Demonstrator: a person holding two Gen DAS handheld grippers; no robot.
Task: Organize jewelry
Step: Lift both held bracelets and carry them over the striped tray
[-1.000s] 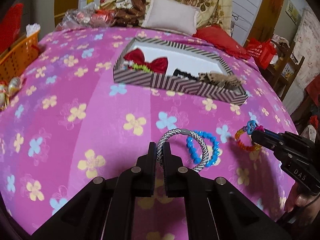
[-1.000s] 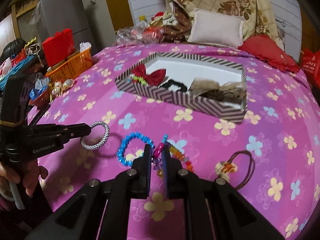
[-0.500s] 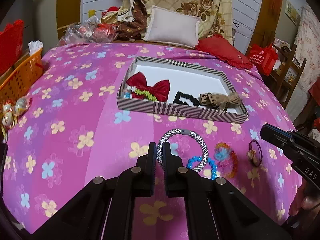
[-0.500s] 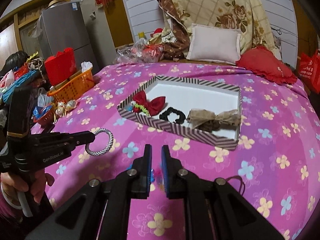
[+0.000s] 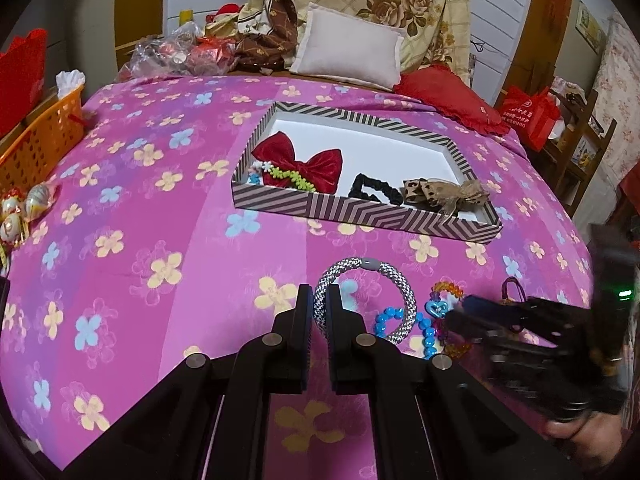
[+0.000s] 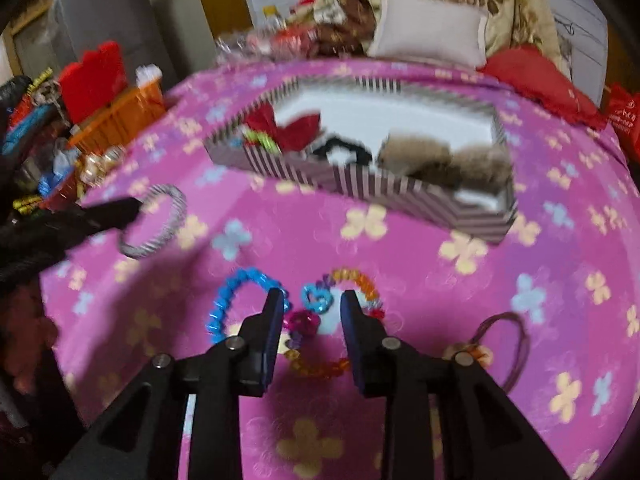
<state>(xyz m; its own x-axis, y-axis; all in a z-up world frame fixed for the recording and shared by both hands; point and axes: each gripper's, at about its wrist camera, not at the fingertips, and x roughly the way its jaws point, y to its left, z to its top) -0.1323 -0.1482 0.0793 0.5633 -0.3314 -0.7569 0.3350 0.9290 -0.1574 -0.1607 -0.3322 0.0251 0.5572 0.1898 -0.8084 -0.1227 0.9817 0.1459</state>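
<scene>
Pink flowered bedspread (image 5: 132,200) carries our striped box (image 5: 360,212). Our left gripper (image 5: 318,312) pinches the silver bracelet (image 5: 396,280); our right gripper (image 6: 312,304), just opening, straddles the beaded bracelet (image 6: 356,280) lying beside the blue one (image 6: 236,284). Only the right view shows a brown hair tie (image 6: 508,336) whole.

Both cameras rode on the handheld grippers and looked down along their own fingers, close over the near end of the pink flowered bedspread (image 5: 120,208), facing the far pillows. The left view sat left of the right one. Both took in the striped box (image 5: 360,216) (image 6: 400,196) and each other's gripper.
</scene>
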